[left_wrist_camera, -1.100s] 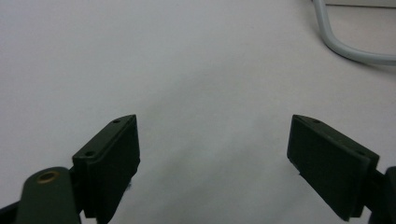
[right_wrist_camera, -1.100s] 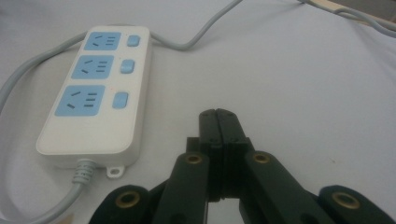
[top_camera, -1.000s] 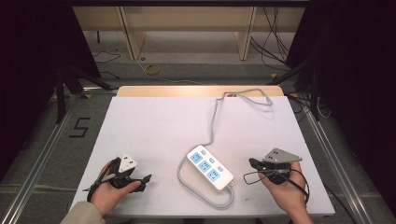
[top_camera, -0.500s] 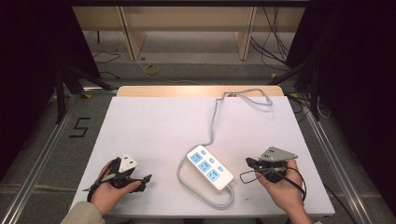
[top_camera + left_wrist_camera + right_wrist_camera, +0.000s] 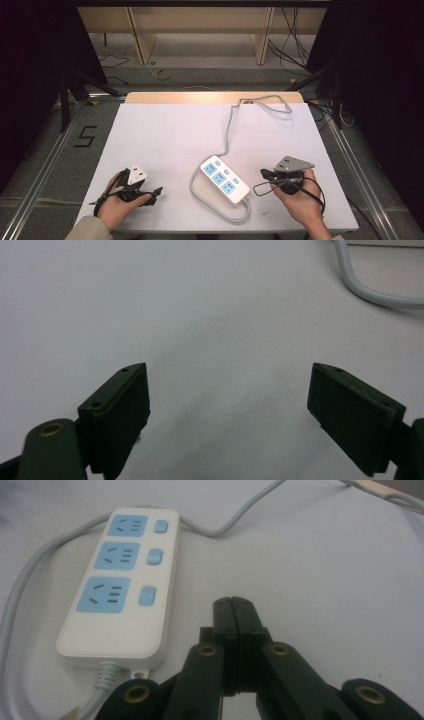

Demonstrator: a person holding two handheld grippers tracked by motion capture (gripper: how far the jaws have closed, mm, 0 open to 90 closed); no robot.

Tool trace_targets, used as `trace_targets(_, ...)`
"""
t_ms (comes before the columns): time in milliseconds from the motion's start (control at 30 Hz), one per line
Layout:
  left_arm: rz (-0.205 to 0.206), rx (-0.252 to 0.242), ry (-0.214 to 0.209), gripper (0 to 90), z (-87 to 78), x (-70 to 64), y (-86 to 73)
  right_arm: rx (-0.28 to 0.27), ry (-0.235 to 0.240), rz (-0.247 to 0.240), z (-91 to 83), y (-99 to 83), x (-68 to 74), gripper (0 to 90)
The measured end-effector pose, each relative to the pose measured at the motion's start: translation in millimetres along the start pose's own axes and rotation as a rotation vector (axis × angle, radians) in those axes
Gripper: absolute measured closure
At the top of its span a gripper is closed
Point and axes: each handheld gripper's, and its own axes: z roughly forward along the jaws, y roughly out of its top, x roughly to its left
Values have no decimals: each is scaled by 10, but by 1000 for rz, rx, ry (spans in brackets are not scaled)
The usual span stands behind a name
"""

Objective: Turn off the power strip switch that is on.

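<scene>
Power strip: white power strip [image 5: 225, 179] with three blue sockets and three little switches lay flat on the desk [image 5: 165, 135], near the front edge and a bit right of the middle, angled so one end pointed at the front right corner.
Cord: its grey cord [image 5: 229, 131] looped off the front end, curled round the strip's left side, then ran up to the far edge of the desk.
Right gripper: right gripper [image 5: 267, 174] sat just beside the strip's front right end, not touching it, close to the front edge. Jaws were clenched tight together with nothing between them. In the right gripper view the strip [image 5: 122, 582] was off to the left of the closed tips [image 5: 235, 611].
Left gripper: left gripper [image 5: 156, 192] was near the front left corner, well apart from the strip, jaws spread wide and released over bare desk. The left gripper view caught a bend of the cord [image 5: 367, 285] in the top right.
</scene>
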Motion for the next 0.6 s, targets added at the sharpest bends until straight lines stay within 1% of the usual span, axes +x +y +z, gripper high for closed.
trace_targets(600, 0, 0, 0, 168, -1, -2, 2, 20, 19, -19, 50, 64, 37, 900)
